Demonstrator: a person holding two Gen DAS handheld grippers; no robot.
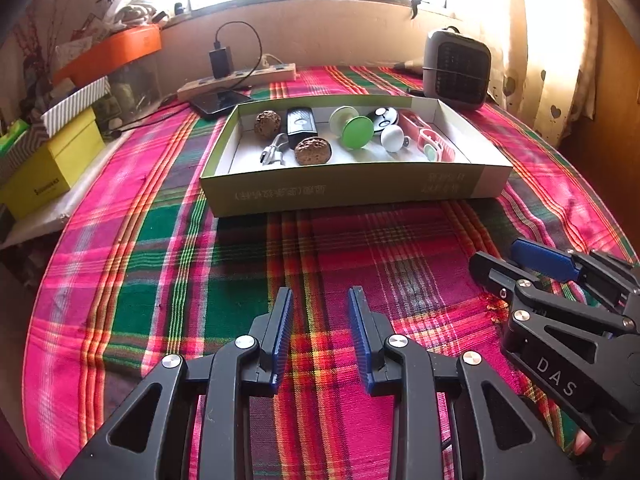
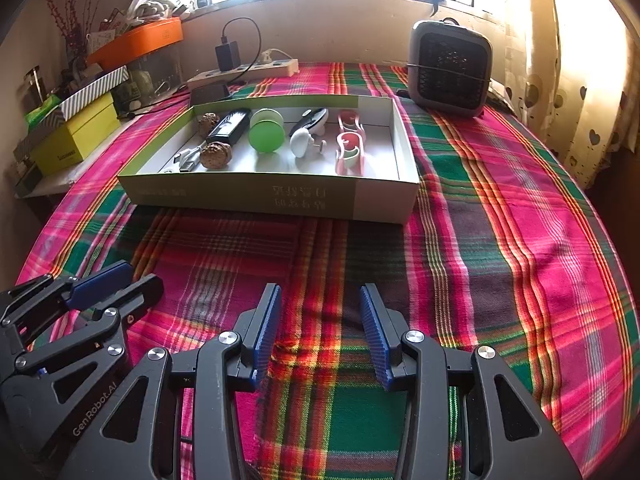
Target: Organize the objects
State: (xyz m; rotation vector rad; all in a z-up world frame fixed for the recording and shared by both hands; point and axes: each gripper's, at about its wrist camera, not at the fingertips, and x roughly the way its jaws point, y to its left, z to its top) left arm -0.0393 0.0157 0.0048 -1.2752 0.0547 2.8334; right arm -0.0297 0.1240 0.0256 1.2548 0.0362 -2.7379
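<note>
A shallow green-and-white cardboard box (image 1: 352, 188) (image 2: 248, 196) lies on the plaid cloth ahead of both grippers. In it lie two brown walnuts (image 1: 313, 151) (image 2: 216, 155), a black device (image 1: 299, 122) (image 2: 229, 123), a white cable (image 1: 274, 154), a green round lid (image 1: 357, 132) (image 2: 266, 136), a white knob (image 1: 392, 138) (image 2: 302, 142) and pink clips (image 1: 434, 146) (image 2: 351, 152). My left gripper (image 1: 320, 300) is open and empty, low over the cloth. My right gripper (image 2: 320, 298) is open and empty beside it, and shows at the right of the left wrist view (image 1: 516, 264).
A grey heater (image 1: 456, 68) (image 2: 450, 68) stands at the back right. A power strip with a black charger (image 1: 240, 76) (image 2: 244, 68) and a phone (image 1: 218, 102) lie behind the box. Yellow (image 1: 52, 164), striped and orange (image 2: 136, 42) boxes are stacked at the left.
</note>
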